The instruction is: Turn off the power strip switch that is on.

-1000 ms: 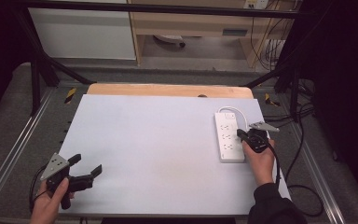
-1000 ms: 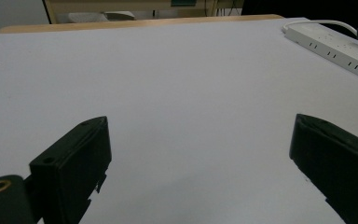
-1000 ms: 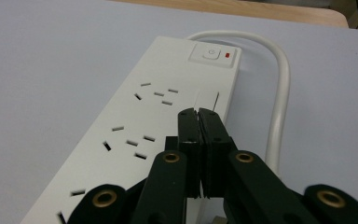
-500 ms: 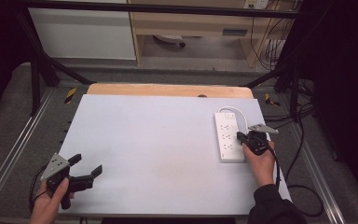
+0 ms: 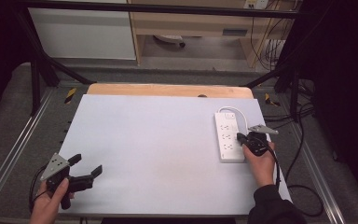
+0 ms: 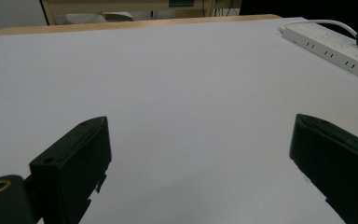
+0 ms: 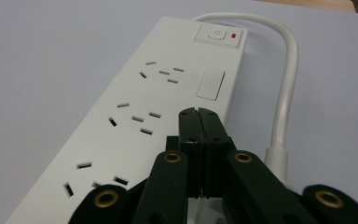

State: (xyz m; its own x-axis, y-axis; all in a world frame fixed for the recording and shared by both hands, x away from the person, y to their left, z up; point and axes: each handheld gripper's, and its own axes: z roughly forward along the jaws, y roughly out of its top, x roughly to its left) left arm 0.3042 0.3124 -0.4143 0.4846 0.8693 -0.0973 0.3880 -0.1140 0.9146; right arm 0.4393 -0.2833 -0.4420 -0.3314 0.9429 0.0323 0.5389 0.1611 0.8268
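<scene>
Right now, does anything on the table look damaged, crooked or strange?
Nothing stands out. The white plastic power strip lies flat near the right edge of the pale grey table, and its white cable curves away undamaged. Its red switch light shows.

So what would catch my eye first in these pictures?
Probably the white power strip lying near the right edge of the pale table, its white cable curving off the far end beside a switch with a red mark. The right tool, jaws pressed together, hovers over the strip's near half. At the table's near left corner, the left tool waits with its jaws spread wide.
</scene>
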